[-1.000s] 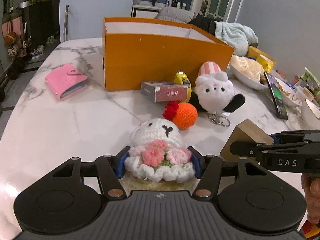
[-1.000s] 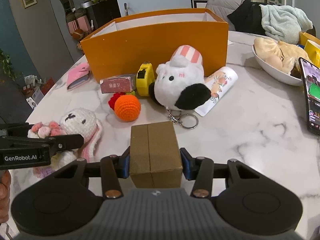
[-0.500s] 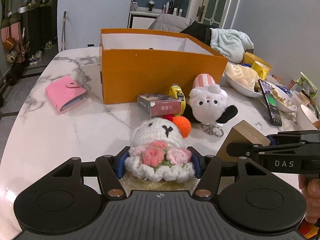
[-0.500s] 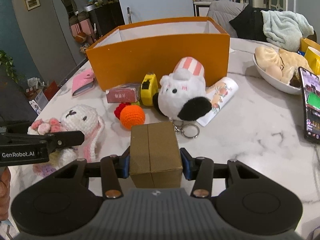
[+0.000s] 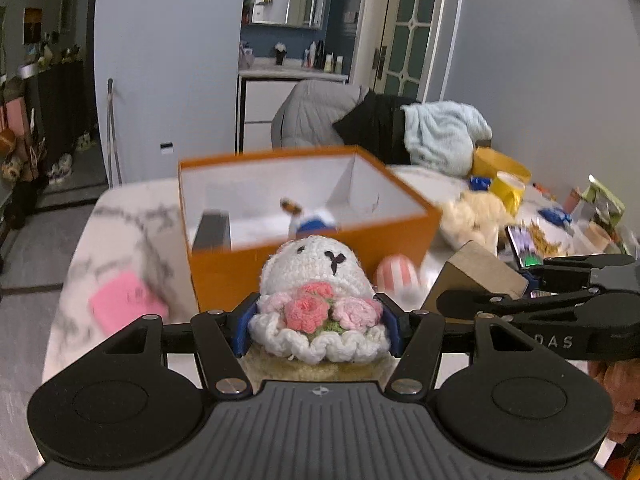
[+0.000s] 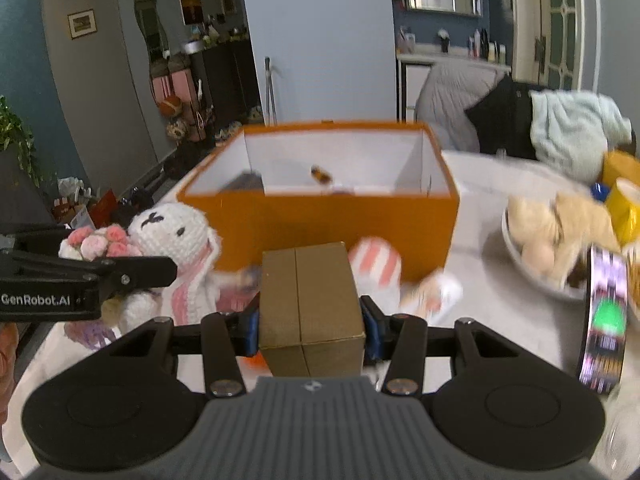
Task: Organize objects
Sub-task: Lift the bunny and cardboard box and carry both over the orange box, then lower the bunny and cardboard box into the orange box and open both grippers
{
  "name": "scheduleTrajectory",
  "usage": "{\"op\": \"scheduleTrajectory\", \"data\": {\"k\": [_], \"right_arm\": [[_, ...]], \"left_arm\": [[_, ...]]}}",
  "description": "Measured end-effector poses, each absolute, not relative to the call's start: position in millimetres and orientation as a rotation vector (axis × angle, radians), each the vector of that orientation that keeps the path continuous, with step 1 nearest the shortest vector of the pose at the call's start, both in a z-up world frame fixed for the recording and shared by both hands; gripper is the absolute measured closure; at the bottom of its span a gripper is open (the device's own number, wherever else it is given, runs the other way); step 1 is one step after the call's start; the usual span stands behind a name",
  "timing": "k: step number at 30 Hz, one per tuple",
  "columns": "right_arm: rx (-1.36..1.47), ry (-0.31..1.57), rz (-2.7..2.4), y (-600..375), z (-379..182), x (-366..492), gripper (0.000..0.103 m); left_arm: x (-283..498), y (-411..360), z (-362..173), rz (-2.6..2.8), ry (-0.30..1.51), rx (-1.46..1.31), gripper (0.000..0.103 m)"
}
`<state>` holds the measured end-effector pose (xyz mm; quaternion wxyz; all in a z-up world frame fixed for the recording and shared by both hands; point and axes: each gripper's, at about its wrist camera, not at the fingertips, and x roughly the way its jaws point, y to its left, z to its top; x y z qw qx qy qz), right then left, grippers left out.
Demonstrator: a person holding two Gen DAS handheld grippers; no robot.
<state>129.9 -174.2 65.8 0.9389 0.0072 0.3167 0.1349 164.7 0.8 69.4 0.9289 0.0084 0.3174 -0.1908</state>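
My left gripper (image 5: 318, 326) is shut on a white crocheted bunny (image 5: 316, 280) with pink flowers, lifted off the table. The same bunny (image 6: 168, 236) shows at the left of the right wrist view, with the left gripper's fingers (image 6: 132, 270) beside it. My right gripper (image 6: 310, 322) is shut on a brown cardboard box (image 6: 310, 300), also raised; that box (image 5: 474, 276) appears right of the bunny in the left wrist view. Ahead stands the open orange box (image 5: 320, 240) with a white inside (image 6: 340, 160), holding a dark item and a small blurred object.
A pink wallet (image 5: 124, 304) lies left on the marble table (image 5: 120, 216). A striped-hat plush (image 6: 378, 268) sits before the orange box. At right are a bowl of buns (image 6: 556, 236), a phone (image 6: 604, 312) and yellow containers (image 5: 506, 184). A hand (image 5: 616, 392) grips the right tool.
Both grippers have risen with their loads, so I now look down into the orange box. The table objects have dropped lower in view and are blurred.
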Motion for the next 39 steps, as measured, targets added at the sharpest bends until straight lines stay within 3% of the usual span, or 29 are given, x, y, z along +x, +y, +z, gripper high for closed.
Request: {"op": "scheduleTrajectory", "data": {"k": [13, 27, 39], "right_arm": [[-0.040, 0.601, 0.226, -166.1, 111.3, 229.7, 0.053], [-0.073, 0.663, 0.171, -170.3, 92.3, 293.3, 0.053], [-0.088, 0.737, 0.140, -172.1, 63.5, 337.5, 0.053]], "left_arm": [[250.8, -18.2, 95.8, -0.352, 0.653, 0.067, 0.033], [305.4, -30.3, 85.2, -0.334, 0.703, 0.081, 0.033], [337.3, -36.8, 46.2, -0.306, 0.816, 0.140, 0.033]]}}
